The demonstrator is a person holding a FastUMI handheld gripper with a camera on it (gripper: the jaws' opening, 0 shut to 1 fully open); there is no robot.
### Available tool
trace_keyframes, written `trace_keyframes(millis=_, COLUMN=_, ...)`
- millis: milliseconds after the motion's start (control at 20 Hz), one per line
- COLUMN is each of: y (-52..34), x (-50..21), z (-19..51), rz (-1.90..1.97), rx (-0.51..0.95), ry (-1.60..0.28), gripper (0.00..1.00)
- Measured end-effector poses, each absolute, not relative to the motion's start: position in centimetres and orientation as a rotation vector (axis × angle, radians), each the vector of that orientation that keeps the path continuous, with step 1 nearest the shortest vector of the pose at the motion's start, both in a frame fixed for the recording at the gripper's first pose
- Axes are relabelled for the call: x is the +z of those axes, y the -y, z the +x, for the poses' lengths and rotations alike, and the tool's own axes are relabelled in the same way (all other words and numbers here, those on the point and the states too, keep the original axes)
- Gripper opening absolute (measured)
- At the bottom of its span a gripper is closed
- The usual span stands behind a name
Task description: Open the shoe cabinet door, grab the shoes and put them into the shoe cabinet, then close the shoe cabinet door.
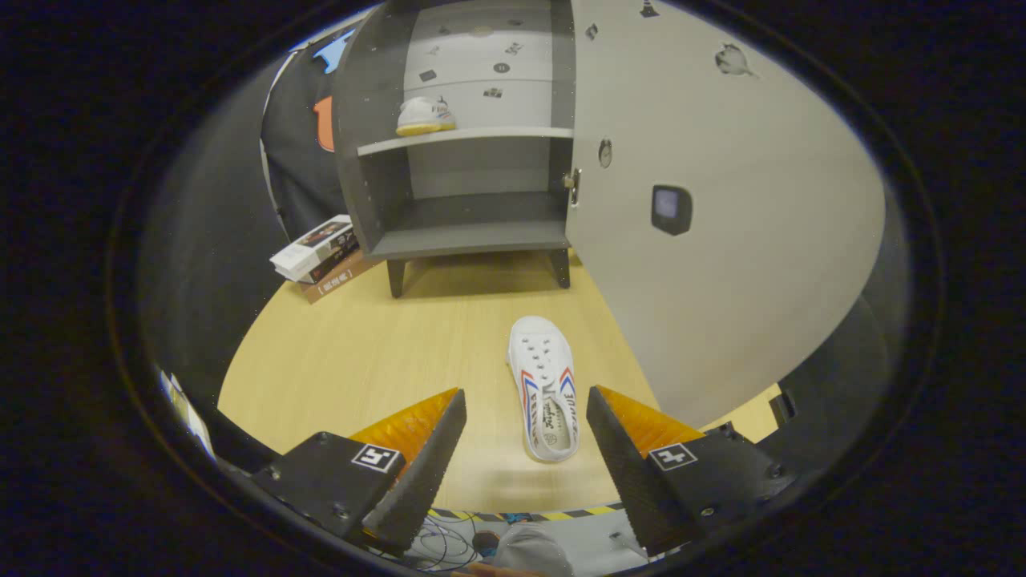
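While tool (526, 399) gapes, door (721, 240) flanks shoe (545, 385).

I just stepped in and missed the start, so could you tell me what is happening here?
A person is using a handheld gripper to put shoes into a shoe cabinet. Its door is already swung open, and one shoe sits on the upper shelf. The second shoe lies on the wooden table, toe toward the cabinet, heel end between the open fingers, which hold nothing yet. Boxes lie beside the cabinet.
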State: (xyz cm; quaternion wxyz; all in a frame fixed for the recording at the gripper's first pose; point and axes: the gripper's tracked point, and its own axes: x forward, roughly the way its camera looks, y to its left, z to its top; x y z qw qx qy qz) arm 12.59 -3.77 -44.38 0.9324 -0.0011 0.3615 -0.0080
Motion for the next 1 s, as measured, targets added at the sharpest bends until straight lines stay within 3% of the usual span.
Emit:
trace_keyframes(millis=300, y=3.8, x=-51.1, z=16.2, rz=-0.034, rx=-0.014, ry=-0.844, gripper=0.97)
trace_keyframes(millis=450, y=4.2, x=-52.1, z=16.4, rz=-0.034, rx=-0.045, ry=-0.882, gripper=0.91)
trace_keyframes(millis=700, y=5.6, x=-55.1, z=17.1, rz=-0.049, rx=-0.136, ry=-0.966, gripper=0.66)
trace_keyframes(millis=850, y=4.6, x=-56.5, z=17.4, rz=-0.016, rx=-0.111, ry=-0.984, gripper=0.49)
trace_keyframes(millis=900, y=4.4, x=-56.9, z=17.7, rz=0.002, rx=-0.089, ry=-0.995, gripper=0.35)
trace_keyframes(millis=1000, y=4.6, x=-58.4, z=18.2, rz=-0.013, rx=-0.064, ry=-0.998, gripper=0.26)
